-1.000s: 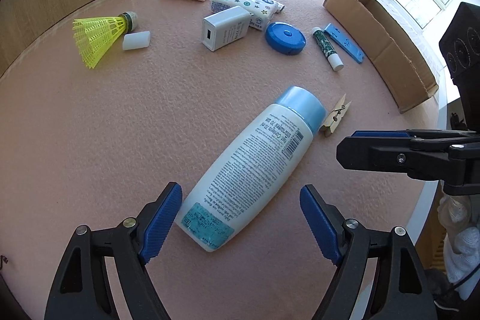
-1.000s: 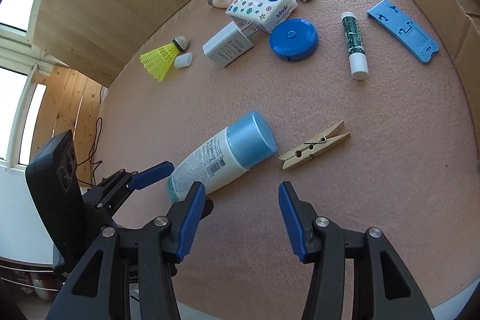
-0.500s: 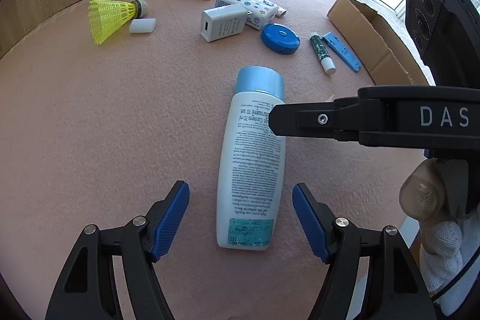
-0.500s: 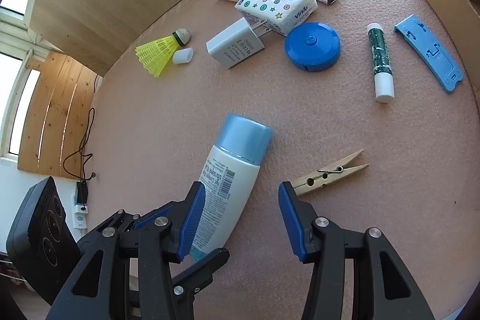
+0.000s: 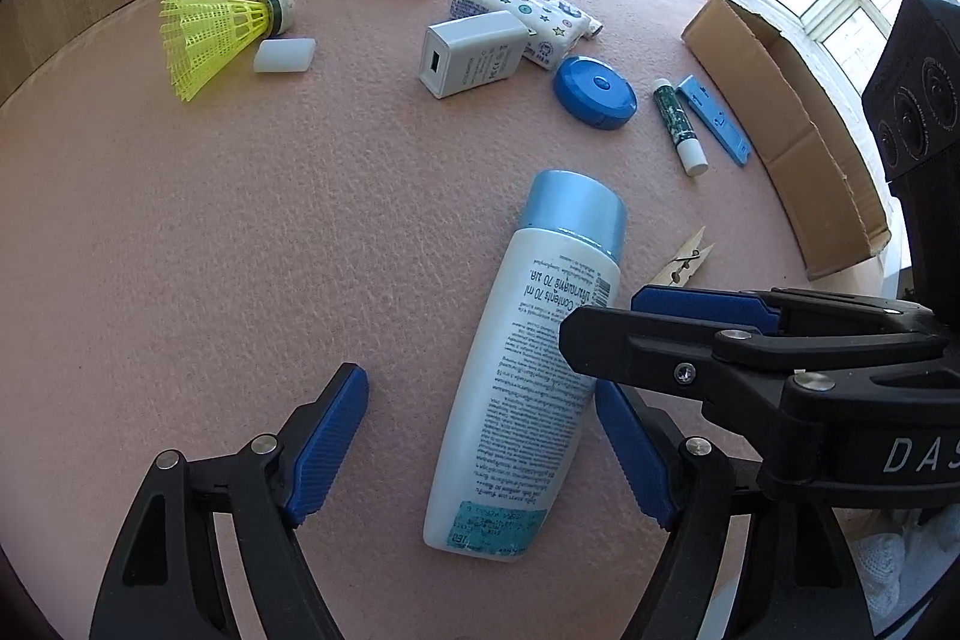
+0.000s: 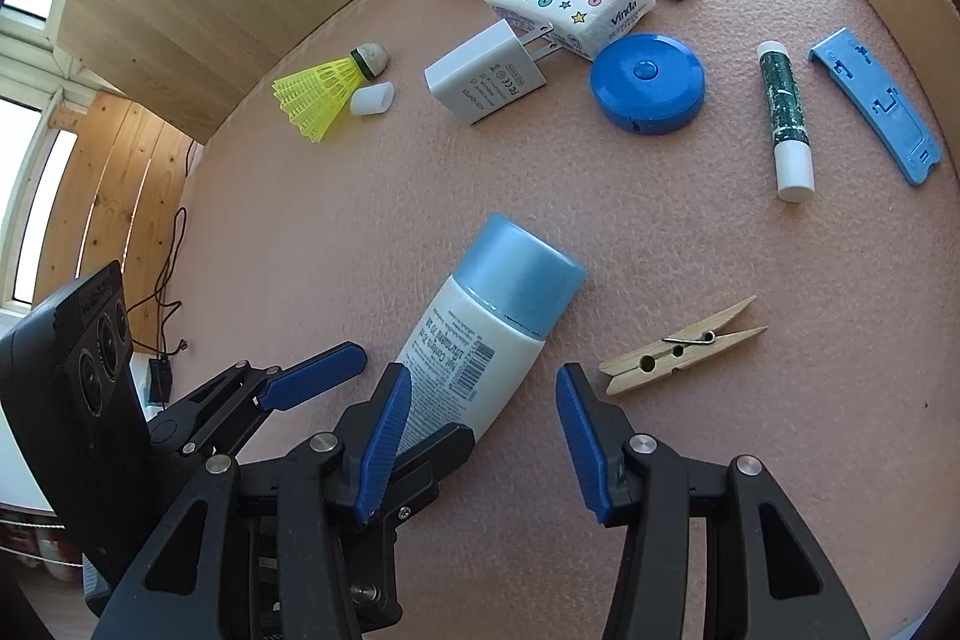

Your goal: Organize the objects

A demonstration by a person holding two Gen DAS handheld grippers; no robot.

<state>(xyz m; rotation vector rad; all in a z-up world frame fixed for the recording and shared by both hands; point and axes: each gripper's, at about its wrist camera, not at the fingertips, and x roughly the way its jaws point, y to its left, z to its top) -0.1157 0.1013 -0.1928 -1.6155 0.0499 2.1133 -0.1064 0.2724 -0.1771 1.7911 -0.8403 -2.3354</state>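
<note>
A white bottle (image 5: 528, 358) with a light blue cap lies flat on the pink mat (image 5: 300, 220). My left gripper (image 5: 480, 448) straddles its lower end and its jaws are opening. The right pad sits close against the bottle's side, while the left pad is well clear. My right gripper (image 6: 483, 439) stands open over the bottle (image 6: 480, 334) near its middle, neither pad pressing on it. In the left wrist view its fingers (image 5: 702, 304) cross over the bottle from the right. A wooden clothespin (image 6: 684, 346) lies just right of the cap.
Further back lie a yellow shuttlecock (image 5: 210, 28), a white cap (image 5: 285, 55), a charger (image 5: 474, 52), a tissue pack (image 5: 522, 19), a blue tape measure (image 5: 594, 91), a stick (image 5: 678, 127) and a blue plastic strip (image 5: 714, 118). An open cardboard box (image 5: 780, 112) stands at the right edge.
The right gripper has shifted left, from beside the cap to over the bottle's body. The left gripper has rolled, so the bottle lies more in line with it. The bottle stays put.
</note>
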